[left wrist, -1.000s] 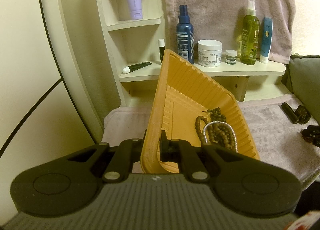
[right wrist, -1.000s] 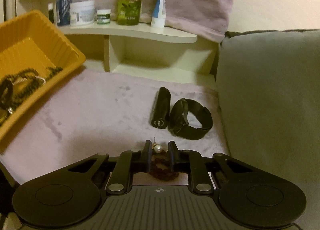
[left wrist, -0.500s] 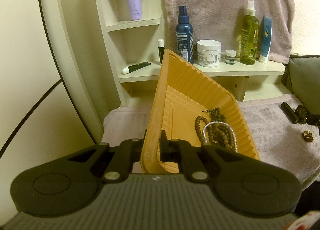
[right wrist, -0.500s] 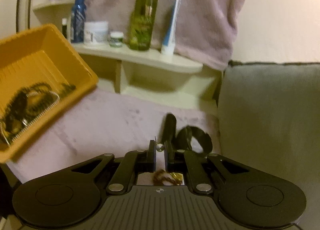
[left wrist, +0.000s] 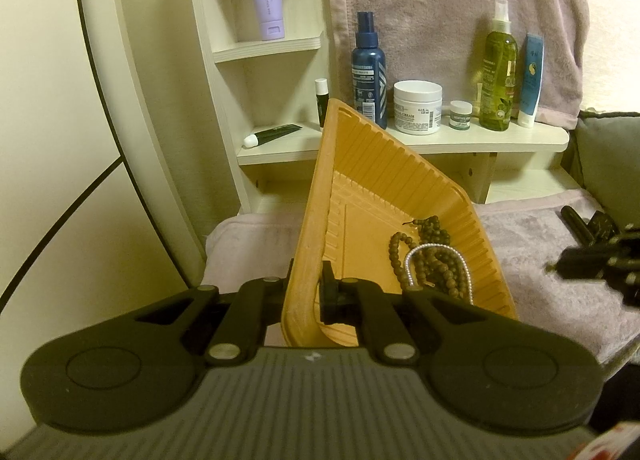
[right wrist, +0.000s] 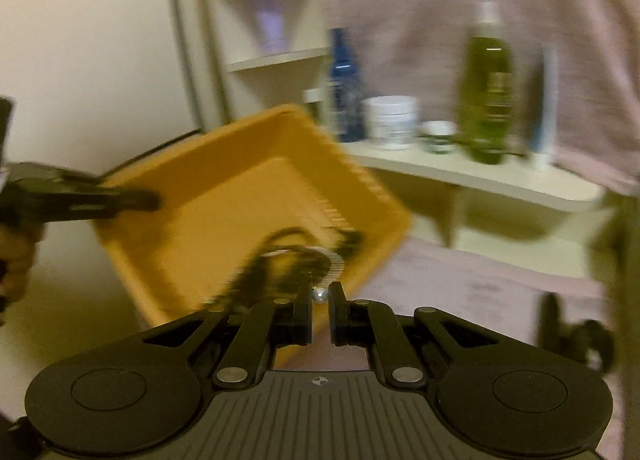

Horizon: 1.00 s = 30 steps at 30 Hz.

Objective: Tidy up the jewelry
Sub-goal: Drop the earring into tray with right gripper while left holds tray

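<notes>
Left gripper (left wrist: pixel 306 280) clamped on near rim of orange tray (left wrist: pixel 372 180), held tilted above the towel. Brown bead strings (left wrist: pixel 430 256) and silver chain (left wrist: pixel 436 250) heaped in its low corner. Right gripper (right wrist: pixel 320 296) pinches a small pearl earring (right wrist: pixel 320 293), just over tray's edge.

The tray (left wrist: pixel 384 180) is orange with ribbed walls. In it lie brown beads (left wrist: pixel 438 264) and a silver chain (left wrist: pixel 434 247). The towel (left wrist: pixel 520 256) under it is mauve. On the cream shelf (left wrist: pixel 480 140) stand a dark blue bottle (left wrist: pixel 368 68), a white jar (left wrist: pixel 417 106) and an olive-green bottle (left wrist: pixel 498 72). Both grippers are black.
</notes>
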{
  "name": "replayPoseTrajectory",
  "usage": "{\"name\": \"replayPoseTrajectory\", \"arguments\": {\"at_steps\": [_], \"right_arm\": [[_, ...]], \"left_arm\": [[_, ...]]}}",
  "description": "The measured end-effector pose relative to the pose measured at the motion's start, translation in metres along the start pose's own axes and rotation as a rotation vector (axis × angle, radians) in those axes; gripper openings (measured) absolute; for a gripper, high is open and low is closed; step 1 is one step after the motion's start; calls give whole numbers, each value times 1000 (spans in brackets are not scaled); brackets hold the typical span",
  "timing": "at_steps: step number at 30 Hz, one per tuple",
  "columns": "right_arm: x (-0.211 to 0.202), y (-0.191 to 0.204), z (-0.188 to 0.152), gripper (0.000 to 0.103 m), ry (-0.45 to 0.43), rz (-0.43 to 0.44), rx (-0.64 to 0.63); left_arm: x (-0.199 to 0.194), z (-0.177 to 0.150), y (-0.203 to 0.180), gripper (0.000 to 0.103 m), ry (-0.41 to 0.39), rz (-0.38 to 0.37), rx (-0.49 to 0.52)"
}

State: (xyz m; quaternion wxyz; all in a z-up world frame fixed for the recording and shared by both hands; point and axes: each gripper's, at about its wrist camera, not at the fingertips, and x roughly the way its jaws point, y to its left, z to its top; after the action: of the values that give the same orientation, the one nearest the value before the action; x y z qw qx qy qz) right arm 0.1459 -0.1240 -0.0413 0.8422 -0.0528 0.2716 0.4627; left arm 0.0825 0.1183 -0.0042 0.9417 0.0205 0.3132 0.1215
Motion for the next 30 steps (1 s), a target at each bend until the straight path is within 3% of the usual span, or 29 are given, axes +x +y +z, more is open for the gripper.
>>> {"name": "replayPoseTrajectory", "arguments": {"at_steps": [9, 24, 28, 30], "right_arm": [[30, 25, 0, 8, 54, 131, -63], [46, 25, 0, 9, 75, 169, -32], [41, 20, 1, 24, 57, 141, -6], [35, 15, 1, 26, 39, 110, 1]], "left_arm": [[0, 0, 0, 7, 1, 0, -2], [-1, 1, 2, 6, 3, -2, -5], [-1, 1, 3, 6, 3, -3, -6], [-1, 1, 2, 6, 3, -2, -6]]}}
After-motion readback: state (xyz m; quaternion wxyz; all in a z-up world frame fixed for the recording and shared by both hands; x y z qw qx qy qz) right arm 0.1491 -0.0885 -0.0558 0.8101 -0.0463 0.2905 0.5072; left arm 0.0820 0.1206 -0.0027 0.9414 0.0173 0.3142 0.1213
